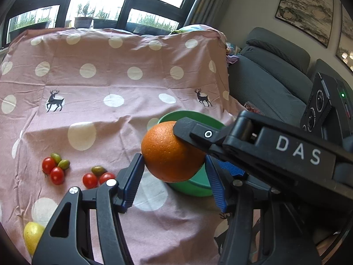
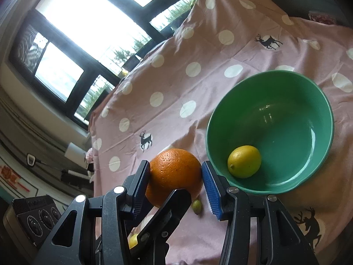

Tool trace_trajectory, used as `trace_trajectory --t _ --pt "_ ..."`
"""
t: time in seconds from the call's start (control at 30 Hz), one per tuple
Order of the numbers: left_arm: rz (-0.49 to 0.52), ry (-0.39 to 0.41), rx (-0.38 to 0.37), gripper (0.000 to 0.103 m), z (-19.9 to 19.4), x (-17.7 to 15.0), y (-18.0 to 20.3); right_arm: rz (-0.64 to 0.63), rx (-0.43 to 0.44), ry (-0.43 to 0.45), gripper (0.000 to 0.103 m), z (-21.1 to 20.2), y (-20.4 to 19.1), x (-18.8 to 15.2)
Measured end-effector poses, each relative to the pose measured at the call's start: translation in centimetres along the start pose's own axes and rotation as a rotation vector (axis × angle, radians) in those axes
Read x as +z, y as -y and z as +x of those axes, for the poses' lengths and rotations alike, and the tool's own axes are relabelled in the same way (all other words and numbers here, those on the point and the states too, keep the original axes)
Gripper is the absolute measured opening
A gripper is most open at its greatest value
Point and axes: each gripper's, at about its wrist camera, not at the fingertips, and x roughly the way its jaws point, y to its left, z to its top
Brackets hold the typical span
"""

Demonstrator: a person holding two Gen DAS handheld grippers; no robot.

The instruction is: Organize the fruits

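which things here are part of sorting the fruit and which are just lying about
Part of the job: orange, gripped by both the left gripper and right gripper; green bowl; lemon inside the bowl; second lemon on the cloth; cherry tomatoes; small green fruits.

Just there: pink spotted cloth; grey sofa; framed paintings; window.

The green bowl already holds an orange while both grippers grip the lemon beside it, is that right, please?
Not quite: the fruits are swapped. The right wrist view shows the green bowl holding a lemon, while the left gripper and right gripper both grip the orange beside it.
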Motion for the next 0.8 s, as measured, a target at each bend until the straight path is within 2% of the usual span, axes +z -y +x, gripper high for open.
trace_trajectory --t 0.53,0.8 --pt "0.062 -0.014 -0.075 0.056 2.5 0.7 2.8 0.061 -0.042 0.088 0.052 -2.1 2.7 1.6" --pt "0.107 -0.061 -0.106 0.056 4.3 1.3 3.8 0.101 -0.063 0.109 0.052 -2.4 4.3 2.3"
